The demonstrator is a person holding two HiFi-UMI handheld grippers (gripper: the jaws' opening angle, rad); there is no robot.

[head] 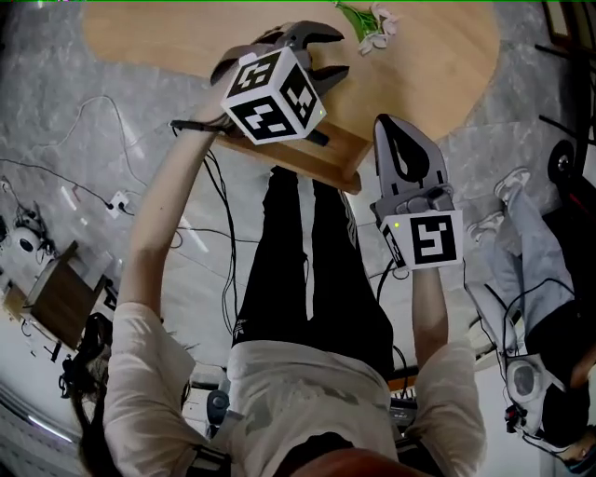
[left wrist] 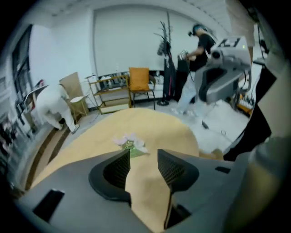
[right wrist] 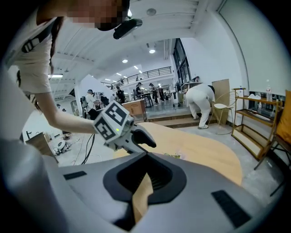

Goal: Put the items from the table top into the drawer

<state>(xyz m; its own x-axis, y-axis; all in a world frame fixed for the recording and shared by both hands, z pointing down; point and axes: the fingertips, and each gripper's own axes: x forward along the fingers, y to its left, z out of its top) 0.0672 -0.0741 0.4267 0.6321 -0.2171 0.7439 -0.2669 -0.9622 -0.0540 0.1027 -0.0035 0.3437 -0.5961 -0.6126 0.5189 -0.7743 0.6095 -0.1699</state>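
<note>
One flower sprig (head: 371, 26) is lying on the wooden table (head: 438, 65), just beyond my left gripper (head: 337, 53), whose jaws I am holding spread and empty; my right gripper (head: 386, 126) is pressing its jaws together on nothing.

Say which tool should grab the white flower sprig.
Left. The left tool is open, the white-flowered green sprig just beyond its jaws; the right tool is shut, farther back.

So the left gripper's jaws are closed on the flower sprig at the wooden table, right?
Not quite. The left gripper view shows the left gripper at the wooden table with its jaws apart and nothing between them. The flower sprig lies on the table top just beyond the jaws, not gripped.
</note>
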